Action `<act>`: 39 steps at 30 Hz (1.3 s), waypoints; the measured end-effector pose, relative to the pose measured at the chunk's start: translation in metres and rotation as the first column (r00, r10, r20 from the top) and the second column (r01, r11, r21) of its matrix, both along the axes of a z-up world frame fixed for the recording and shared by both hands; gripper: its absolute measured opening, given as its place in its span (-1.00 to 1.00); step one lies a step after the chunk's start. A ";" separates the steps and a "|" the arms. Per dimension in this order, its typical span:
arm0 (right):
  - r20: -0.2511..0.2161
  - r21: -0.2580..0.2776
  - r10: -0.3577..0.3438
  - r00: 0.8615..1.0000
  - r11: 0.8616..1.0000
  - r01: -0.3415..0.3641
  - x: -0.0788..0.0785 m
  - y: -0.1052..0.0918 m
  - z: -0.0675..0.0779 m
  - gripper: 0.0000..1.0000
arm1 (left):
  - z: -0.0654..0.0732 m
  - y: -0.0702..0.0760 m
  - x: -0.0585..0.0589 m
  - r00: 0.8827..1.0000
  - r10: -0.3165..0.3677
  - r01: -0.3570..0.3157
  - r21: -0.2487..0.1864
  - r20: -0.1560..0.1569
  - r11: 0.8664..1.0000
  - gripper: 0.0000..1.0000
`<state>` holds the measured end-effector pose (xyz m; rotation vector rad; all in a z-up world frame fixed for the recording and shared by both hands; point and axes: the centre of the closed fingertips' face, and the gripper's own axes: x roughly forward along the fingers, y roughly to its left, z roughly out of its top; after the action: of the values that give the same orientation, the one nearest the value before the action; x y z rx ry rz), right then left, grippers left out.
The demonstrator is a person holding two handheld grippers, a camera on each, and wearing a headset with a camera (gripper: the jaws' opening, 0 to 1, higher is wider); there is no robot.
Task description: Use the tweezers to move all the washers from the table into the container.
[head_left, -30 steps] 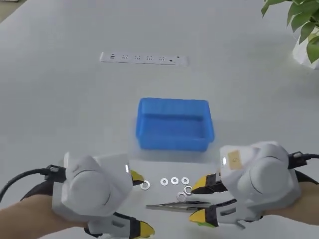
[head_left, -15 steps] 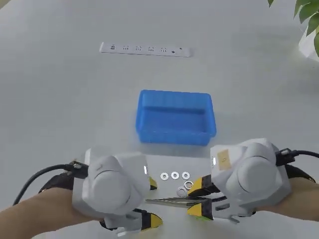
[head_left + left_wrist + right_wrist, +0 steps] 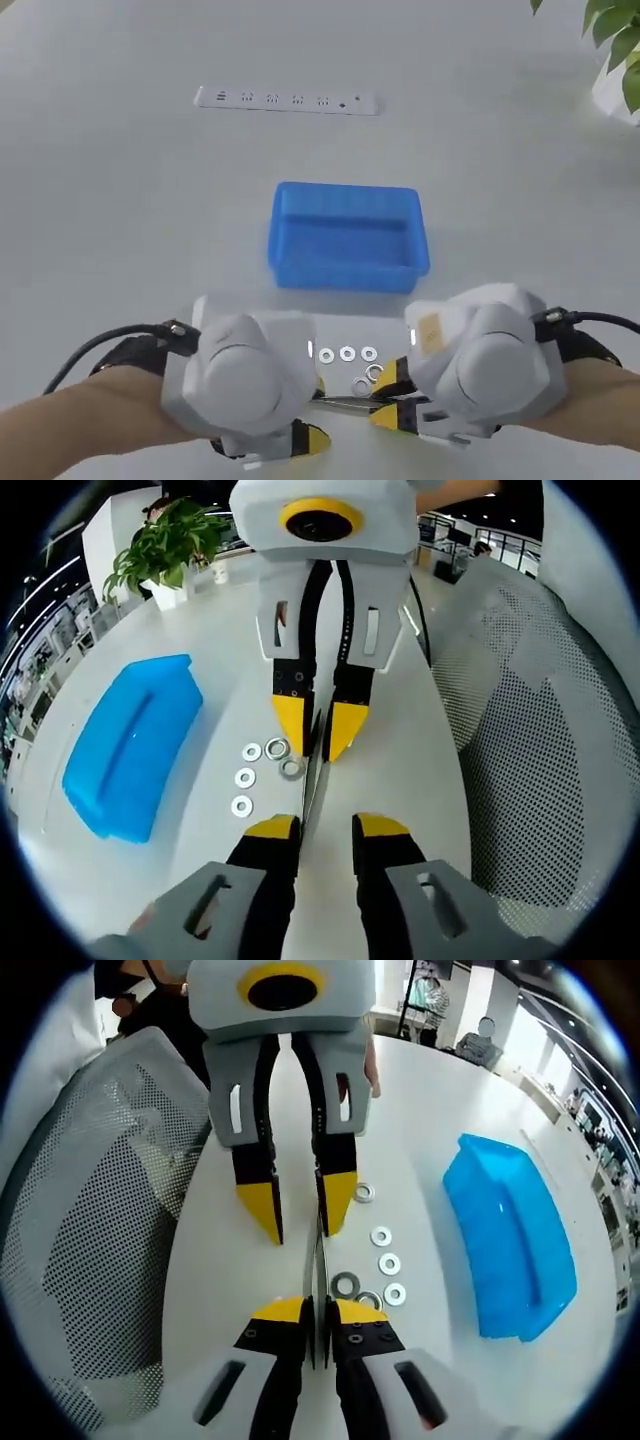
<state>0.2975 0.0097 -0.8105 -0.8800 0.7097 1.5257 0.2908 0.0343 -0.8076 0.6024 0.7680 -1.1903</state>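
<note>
At 6 o'clock of the blue container (image 3: 348, 238), the washers (image 3: 347, 353) lie loose on the desk (image 3: 140, 220), none yet moved. The right hand-held gripper (image 3: 318, 1322), jaws almost closed, pinches the tweezers (image 3: 318, 1250) at one end, presumably to lift them. The left hand-held gripper (image 3: 325, 830), jaws parted and empty, straddles the other end from 9 o'clock, probably to steady them.

Blue is recorded for the container (image 3: 347, 238), white for the table (image 3: 130, 220), silver for the washers (image 3: 347, 353) and tweezers (image 3: 342, 399). The left gripper (image 3: 325, 827) and right gripper (image 3: 320, 1310) are noted white-bodied, with black, yellow-tipped jaws.
</note>
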 end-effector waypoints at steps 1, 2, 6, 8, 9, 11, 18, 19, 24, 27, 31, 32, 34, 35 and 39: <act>0.006 -0.006 0.011 1.000 1.000 -0.011 -0.001 0.000 0.000 -0.79 | 0.000 0.000 0.005 1.000 0.015 -0.015 0.002 0.010 1.000 -0.71; 0.010 -0.010 0.019 1.000 1.000 -0.019 -0.001 0.001 0.000 -0.79 | 0.000 0.001 0.010 0.999 0.016 -0.016 0.011 0.036 1.000 -0.83; 0.020 -0.020 0.020 1.000 1.000 -0.020 -0.001 0.000 0.000 -0.80 | 0.002 0.002 0.004 0.999 -0.046 0.045 0.041 0.027 0.998 -0.85; 0.014 -0.013 0.011 1.000 1.000 -0.010 -0.001 0.000 0.000 -0.81 | 0.002 0.001 0.003 0.998 -0.063 0.062 0.050 0.030 0.997 -0.85; 0.013 -0.010 0.008 1.000 1.000 -0.008 -0.001 0.000 0.000 -0.81 | 0.002 0.001 0.003 0.998 -0.060 0.058 0.049 0.024 0.997 -0.85; 0.021 -0.006 0.013 1.000 1.000 -0.013 0.000 0.000 0.000 -0.84 | 0.002 0.001 0.004 1.000 -0.031 0.031 0.049 0.005 0.998 -0.86; 0.039 -0.003 0.054 0.998 0.999 -0.054 -0.006 0.002 0.000 -0.85 | 0.007 0.000 -0.004 0.999 -0.030 0.032 0.069 -0.024 0.997 -0.87; 0.042 0.001 0.052 0.998 0.999 -0.052 -0.006 0.002 0.000 -0.85 | 0.010 0.000 -0.004 0.999 -0.030 0.031 0.069 -0.014 0.997 -0.87; 0.049 0.064 0.037 0.998 0.997 -0.040 -0.009 0.003 0.008 -0.85 | 0.022 0.001 -0.008 0.999 -0.038 0.036 0.073 0.026 0.997 -0.87; 0.069 0.098 0.016 0.997 0.995 -0.023 -0.009 0.005 0.014 -0.85 | 0.035 -0.001 -0.007 0.997 -0.057 0.053 0.066 0.058 0.996 -0.87; 0.067 0.150 -0.006 0.998 0.989 -0.005 -0.012 0.008 0.018 -0.85 | 0.050 -0.004 -0.008 0.997 -0.070 0.068 0.038 0.043 0.997 -0.87; 0.043 0.177 -0.011 0.999 0.984 0.003 -0.016 0.010 0.020 -0.85 | 0.054 -0.007 -0.008 0.997 -0.071 0.071 0.019 0.038 0.997 -0.91; 0.014 0.235 -0.044 0.999 0.971 0.039 -0.020 0.019 0.025 -0.85 | 0.067 -0.021 -0.006 0.999 -0.039 0.041 -0.080 0.019 0.996 -0.92; 0.049 0.220 -0.028 0.998 0.975 0.016 -0.020 0.018 0.024 -0.85 | 0.069 -0.021 -0.004 0.999 -0.046 0.048 -0.062 0.027 0.997 -0.92; 0.041 0.259 -0.050 0.998 0.965 0.037 -0.020 0.022 0.026 -0.86 | 0.055 -0.014 -0.006 0.993 -0.105 0.104 0.027 0.058 0.994 -0.91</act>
<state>0.2773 0.0321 -0.7845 -0.6972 0.4789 1.5128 0.2848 0.0207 -0.7528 0.7016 0.7085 -1.2551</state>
